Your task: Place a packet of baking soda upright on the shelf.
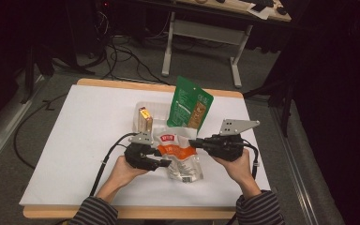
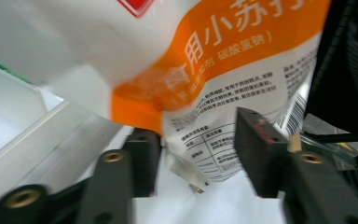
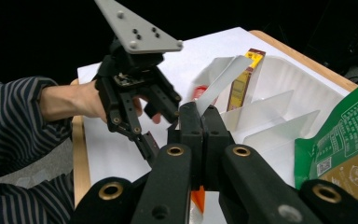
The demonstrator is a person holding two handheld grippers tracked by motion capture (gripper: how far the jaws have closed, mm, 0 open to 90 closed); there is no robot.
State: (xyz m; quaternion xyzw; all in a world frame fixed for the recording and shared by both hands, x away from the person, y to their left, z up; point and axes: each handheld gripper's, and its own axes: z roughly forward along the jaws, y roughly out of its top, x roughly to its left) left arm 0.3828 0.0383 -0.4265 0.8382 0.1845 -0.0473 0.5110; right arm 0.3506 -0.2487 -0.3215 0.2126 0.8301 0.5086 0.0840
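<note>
The white-and-orange pouch (image 1: 180,154) hangs over the table (image 1: 75,140), just before the clear tray (image 1: 143,107); your right gripper (image 1: 193,142) pinches its top edge, while your left gripper (image 1: 166,162) straddles its lower part, jaws not visibly pressing

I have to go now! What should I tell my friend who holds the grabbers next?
Right gripper: shut on the top edge of the orange-and-white pouch.
Left gripper: jaws on either side of the pouch's lower corner, not yet pressing.
The pouch hangs over the table, in front of the clear tray. The tray holds a small yellow packet; a green bag leans at it.
Done: pouch lifted.
Left: probably grip with the left, then place the pouch.
</note>
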